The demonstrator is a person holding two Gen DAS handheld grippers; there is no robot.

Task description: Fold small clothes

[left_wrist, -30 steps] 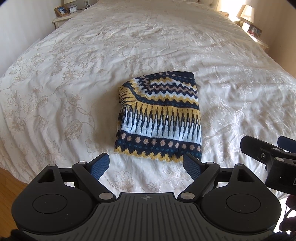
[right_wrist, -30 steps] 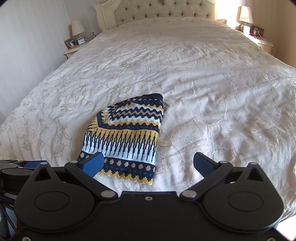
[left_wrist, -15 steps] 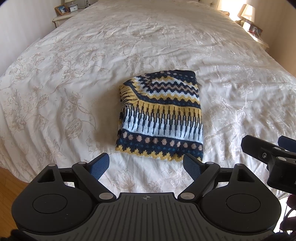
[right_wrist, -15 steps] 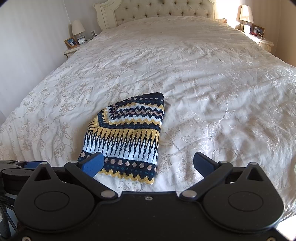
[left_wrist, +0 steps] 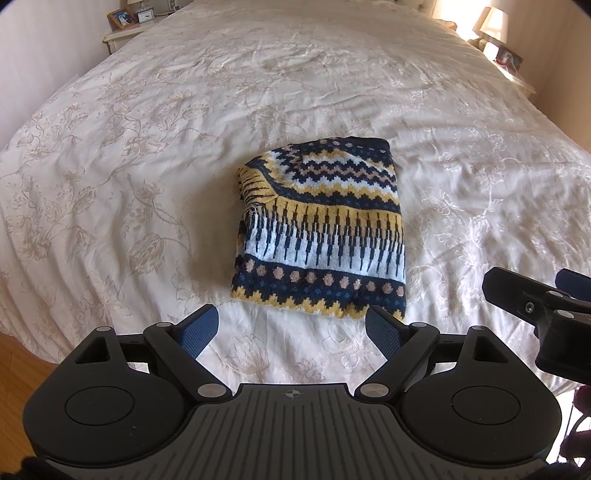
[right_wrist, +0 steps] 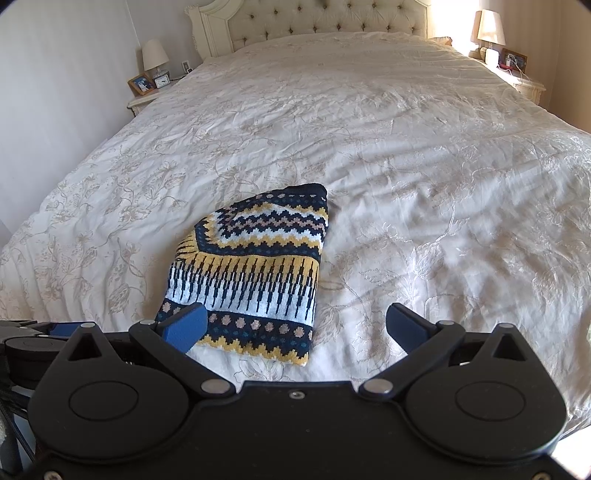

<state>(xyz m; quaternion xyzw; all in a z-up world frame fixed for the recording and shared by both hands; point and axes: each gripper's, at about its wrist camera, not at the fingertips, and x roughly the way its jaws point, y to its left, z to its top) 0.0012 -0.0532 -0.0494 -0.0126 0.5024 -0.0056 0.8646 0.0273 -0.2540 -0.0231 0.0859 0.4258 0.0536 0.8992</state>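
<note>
A small knitted sweater point(left_wrist: 321, 229) in navy, yellow and white lies folded into a neat rectangle on the cream bedspread point(left_wrist: 147, 166). My left gripper point(left_wrist: 291, 328) hovers just short of its near hem, open, with nothing between the blue pads. In the right wrist view the same sweater point(right_wrist: 251, 269) sits left of centre. My right gripper point(right_wrist: 295, 325) is open and empty above the bed; its left pad overlaps the sweater's near left corner in the picture. The right gripper's tip point(left_wrist: 532, 299) also shows at the right edge of the left wrist view.
The wide bed has a tufted headboard point(right_wrist: 325, 18) at the far end. A nightstand with a lamp point(right_wrist: 155, 55), picture frame and clock stands far left; another lamp point(right_wrist: 489, 27) stands far right. Wooden floor point(left_wrist: 14, 362) shows beyond the bed's near left edge.
</note>
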